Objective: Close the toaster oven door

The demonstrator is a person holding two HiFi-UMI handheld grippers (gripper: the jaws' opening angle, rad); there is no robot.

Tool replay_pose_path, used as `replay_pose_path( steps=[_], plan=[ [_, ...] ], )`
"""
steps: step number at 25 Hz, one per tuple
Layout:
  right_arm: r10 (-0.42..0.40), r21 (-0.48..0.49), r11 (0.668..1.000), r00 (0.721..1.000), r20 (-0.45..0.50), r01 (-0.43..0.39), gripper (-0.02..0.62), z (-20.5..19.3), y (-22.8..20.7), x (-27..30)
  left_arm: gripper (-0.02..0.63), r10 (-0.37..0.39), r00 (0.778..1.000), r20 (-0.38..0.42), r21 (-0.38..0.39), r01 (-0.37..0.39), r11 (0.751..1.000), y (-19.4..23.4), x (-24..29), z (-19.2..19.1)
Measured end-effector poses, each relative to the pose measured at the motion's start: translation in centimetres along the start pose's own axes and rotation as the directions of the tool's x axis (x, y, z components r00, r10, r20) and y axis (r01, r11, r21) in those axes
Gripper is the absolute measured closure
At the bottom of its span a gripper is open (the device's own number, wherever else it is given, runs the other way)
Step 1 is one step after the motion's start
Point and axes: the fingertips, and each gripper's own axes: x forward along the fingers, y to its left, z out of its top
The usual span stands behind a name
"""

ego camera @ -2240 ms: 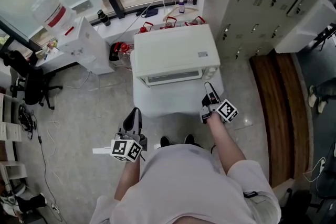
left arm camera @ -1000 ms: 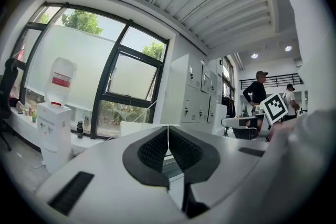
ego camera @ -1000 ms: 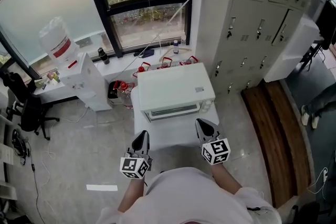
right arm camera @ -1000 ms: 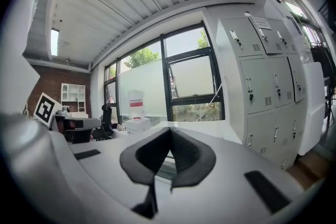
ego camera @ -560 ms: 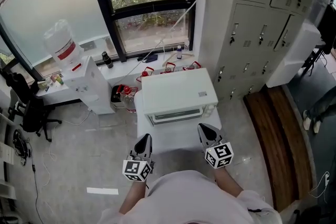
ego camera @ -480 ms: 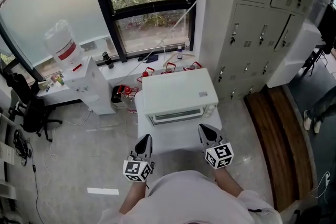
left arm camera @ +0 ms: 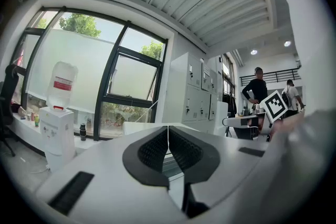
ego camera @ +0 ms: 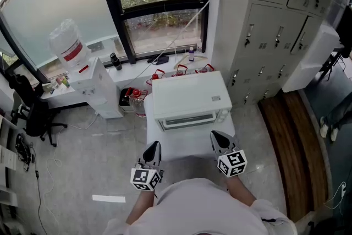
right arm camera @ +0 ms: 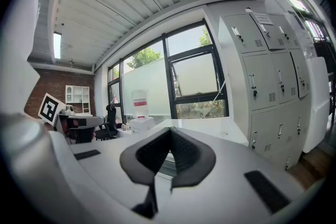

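The white toaster oven [ego camera: 190, 97] stands on a white stand [ego camera: 187, 143] in the head view, and its front door [ego camera: 190, 119] looks closed flat against the body. My left gripper [ego camera: 154, 146] hovers over the stand's near left edge, short of the oven, jaws shut and empty. My right gripper [ego camera: 215, 135] hangs at the near right, just below the oven's front corner, also shut on nothing. In the left gripper view the left gripper [left arm camera: 168, 127] has its pads pressed together, the oven [left arm camera: 137, 126] behind them. In the right gripper view the right gripper [right arm camera: 169, 129] points at the oven [right arm camera: 210, 126].
A water dispenser [ego camera: 91, 82] stands left of the oven, grey lockers [ego camera: 269, 25] to the right, and a window sill with bottles [ego camera: 179, 70] behind. An office chair [ego camera: 30, 113] is far left. A white strip [ego camera: 108, 198] lies on the floor.
Both grippers have drawn back from the oven front toward the person; the right one was at the oven's right front corner. In the last second they barely move.
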Motion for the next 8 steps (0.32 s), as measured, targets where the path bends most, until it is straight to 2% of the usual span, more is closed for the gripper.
replay_pose_path(
  steps=[8],
  plan=[
    [-0.003,0.007,1.0,1.0,-0.005,0.003,0.589,-0.11,-0.01,0.41,0.584,0.013,1.0,-0.008,0.005,-0.013,1.0,0.85,-0.18,0.07]
  ],
)
